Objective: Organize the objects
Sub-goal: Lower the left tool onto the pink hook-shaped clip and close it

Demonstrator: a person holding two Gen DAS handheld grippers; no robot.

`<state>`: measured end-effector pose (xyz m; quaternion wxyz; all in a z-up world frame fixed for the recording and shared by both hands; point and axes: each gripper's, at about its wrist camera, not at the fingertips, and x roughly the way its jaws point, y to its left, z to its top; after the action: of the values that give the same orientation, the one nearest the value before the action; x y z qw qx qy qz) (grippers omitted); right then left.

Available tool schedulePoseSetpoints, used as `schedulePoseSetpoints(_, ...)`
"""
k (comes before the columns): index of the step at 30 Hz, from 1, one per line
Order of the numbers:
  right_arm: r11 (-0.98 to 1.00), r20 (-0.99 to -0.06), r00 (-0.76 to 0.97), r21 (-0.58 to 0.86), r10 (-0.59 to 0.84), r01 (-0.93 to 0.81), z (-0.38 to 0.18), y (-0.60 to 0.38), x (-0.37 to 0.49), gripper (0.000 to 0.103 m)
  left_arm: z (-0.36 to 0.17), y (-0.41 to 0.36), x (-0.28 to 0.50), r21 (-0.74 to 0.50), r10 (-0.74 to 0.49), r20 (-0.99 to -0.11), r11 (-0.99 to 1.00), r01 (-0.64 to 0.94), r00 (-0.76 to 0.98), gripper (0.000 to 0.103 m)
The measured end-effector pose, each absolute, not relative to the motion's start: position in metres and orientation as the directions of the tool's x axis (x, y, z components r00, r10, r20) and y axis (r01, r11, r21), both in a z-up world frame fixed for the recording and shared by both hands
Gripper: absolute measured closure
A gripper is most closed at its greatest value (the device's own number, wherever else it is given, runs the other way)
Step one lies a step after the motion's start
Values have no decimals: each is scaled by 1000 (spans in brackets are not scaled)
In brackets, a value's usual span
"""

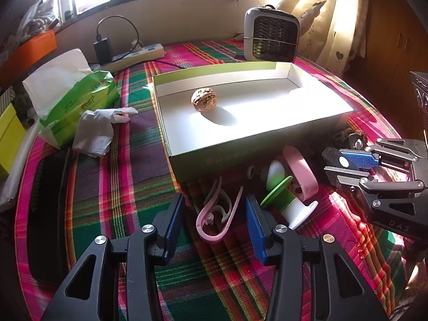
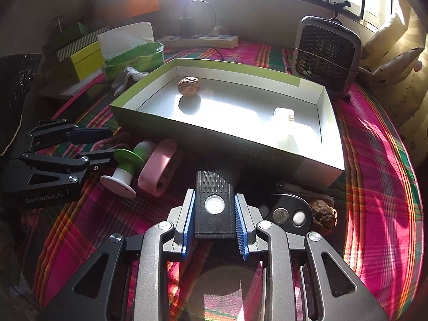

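Box: we saw the shallow open box (image 2: 331, 144), green outside and white inside, in the middle of the plaid cloth (image 2: 374, 160); a walnut (image 2: 188, 86) and a small white item (image 2: 284, 117) already lay inside.
Right gripper: our right gripper (image 2: 215, 227) was closed on a black rectangular device (image 2: 214, 203) with a round white button, just in front of the box wall.
Left gripper: our left gripper (image 1: 214, 227) stood wide open and held nothing, its pads on both sides of a pink clip (image 1: 214, 222).
Step advice: we judged that the device should be lifted above the near wall, kept level, and released on the free white floor, away from the walnut.
Small things: a green-white spool (image 1: 283, 200), a pink band (image 1: 301, 168) and a second walnut (image 2: 323, 218) waited on the cloth near the box.
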<state>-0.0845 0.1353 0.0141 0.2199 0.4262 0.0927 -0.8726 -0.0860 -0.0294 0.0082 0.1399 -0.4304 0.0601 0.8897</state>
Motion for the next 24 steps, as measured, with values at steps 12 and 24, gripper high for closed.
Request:
schedulePoseSetpoints(12,-886,-783,-541,26,-305,462,14,135,-85,75,10,-31,-86,-12,179,-779,-962,-272,-600,81)
schedulePoseSetpoints(24,-886,-783,-542,25,-305,463,13,135,-84,75,10,-30,-86,-19,181,-780,-963,-267,-599,82)
